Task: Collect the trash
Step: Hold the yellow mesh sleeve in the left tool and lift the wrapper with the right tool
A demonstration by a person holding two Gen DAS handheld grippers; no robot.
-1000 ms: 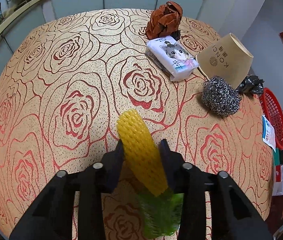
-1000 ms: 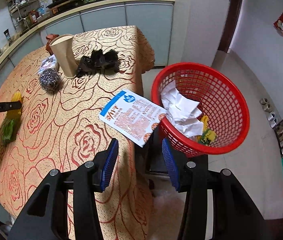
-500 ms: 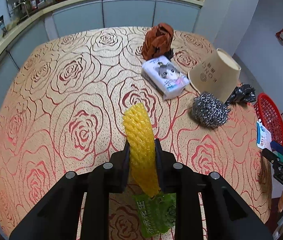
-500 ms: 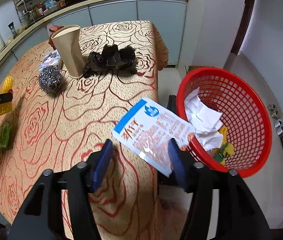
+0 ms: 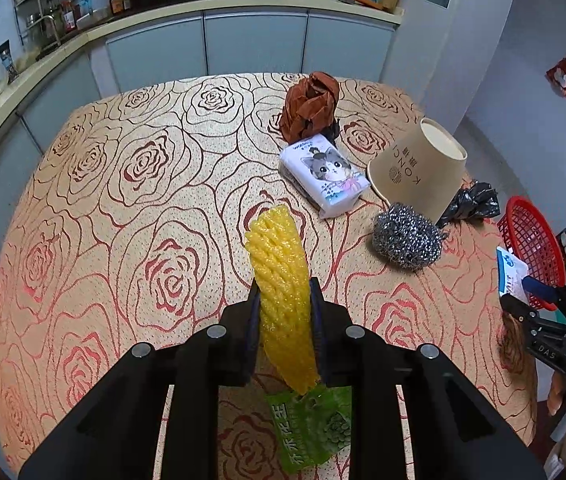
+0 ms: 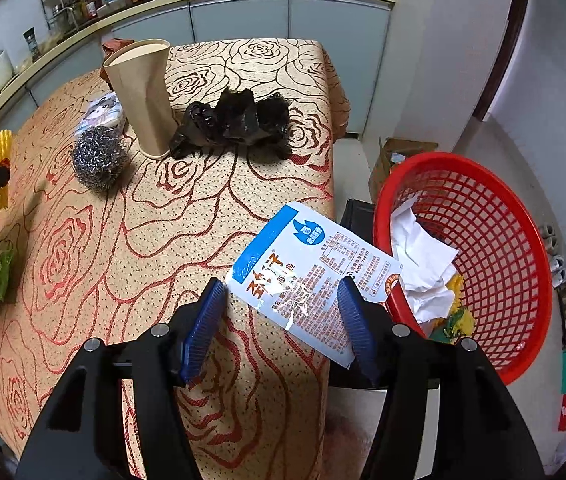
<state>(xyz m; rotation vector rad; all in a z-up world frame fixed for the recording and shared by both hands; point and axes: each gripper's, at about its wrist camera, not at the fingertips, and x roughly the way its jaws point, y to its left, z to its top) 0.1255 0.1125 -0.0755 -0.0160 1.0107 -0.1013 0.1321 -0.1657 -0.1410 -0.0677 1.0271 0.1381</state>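
The left gripper (image 5: 284, 322) pinches a yellow foam net (image 5: 281, 296) above a green wrapper (image 5: 313, 426) on the rose-patterned tablecloth (image 5: 123, 208), with a steel scourer (image 5: 407, 237) and paper cup (image 5: 419, 172) farther right.

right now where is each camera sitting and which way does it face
Left wrist: rides the left gripper, angled down the table toward the kitchen counter; its black fingers clamp a yellow foam net.
Right wrist: rides the right gripper, angled down over the table's edge; its blue fingers straddle a white and blue packet beside the red basket.
Shared: paper cup, steel scourer, the net, basket.
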